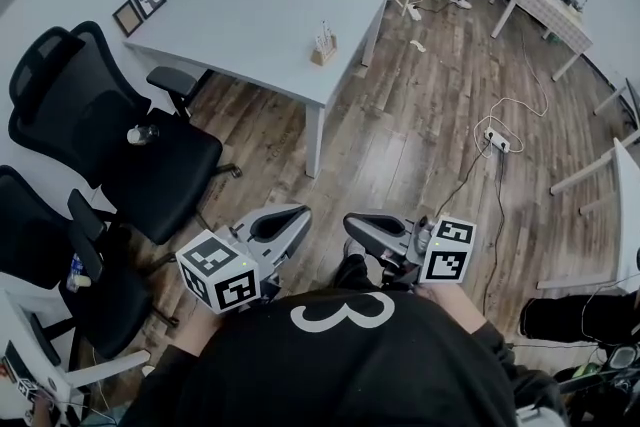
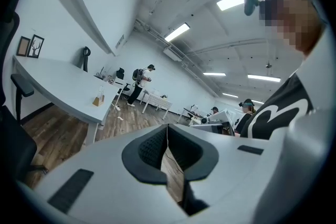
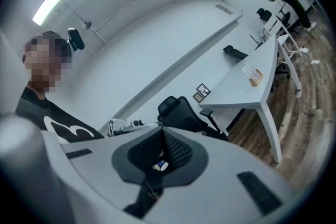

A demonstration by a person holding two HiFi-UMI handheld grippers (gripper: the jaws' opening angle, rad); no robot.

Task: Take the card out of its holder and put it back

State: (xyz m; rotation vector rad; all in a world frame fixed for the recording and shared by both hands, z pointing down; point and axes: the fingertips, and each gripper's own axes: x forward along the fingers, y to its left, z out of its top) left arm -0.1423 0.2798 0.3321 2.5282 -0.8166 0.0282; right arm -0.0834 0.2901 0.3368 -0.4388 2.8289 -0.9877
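Card (image 1: 322,33) sits in its holder (image 1: 323,53), well apart from our left gripper (image 1: 283,223) and right gripper (image 1: 362,226) (both closed, empty).

Ceiling strip lights (image 2: 176,32) give even brightness; fisheye edges darken.
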